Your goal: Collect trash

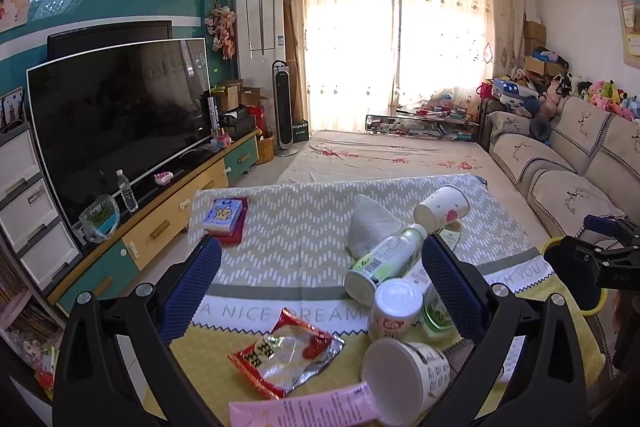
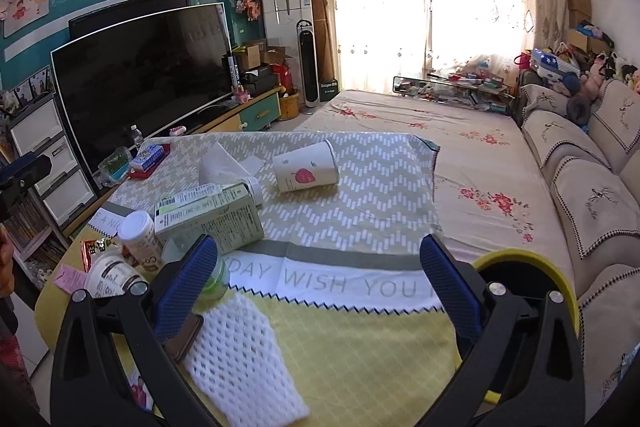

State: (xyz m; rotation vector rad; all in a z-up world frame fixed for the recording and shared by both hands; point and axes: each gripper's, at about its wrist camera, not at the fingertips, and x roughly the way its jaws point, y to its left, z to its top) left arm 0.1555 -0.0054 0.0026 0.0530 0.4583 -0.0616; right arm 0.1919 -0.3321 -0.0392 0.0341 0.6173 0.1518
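Note:
Trash lies on a cloth-covered table (image 1: 304, 235). In the left wrist view I see a red snack wrapper (image 1: 284, 351), a white instant-noodle cup (image 1: 404, 379) on its side, a small white bottle (image 1: 394, 307), a green-labelled drink bottle (image 1: 384, 259), a tipped paper cup (image 1: 440, 207) and a pink tube (image 1: 304, 409). My left gripper (image 1: 320, 283) is open above them, empty. My right gripper (image 2: 320, 283) is open and empty over the table; a white foam net (image 2: 244, 351) lies by its left finger. A green carton (image 2: 212, 215) and the paper cup (image 2: 306, 167) lie ahead. A yellow-rimmed bin (image 2: 528, 275) stands at the right.
A large TV (image 1: 120, 123) on a low cabinet stands at the left. A sofa (image 1: 572, 171) with plush toys runs along the right. A flowered sheet (image 2: 472, 147) covers the surface beyond the table. A tissue pack (image 1: 222, 215) lies at the table's far left.

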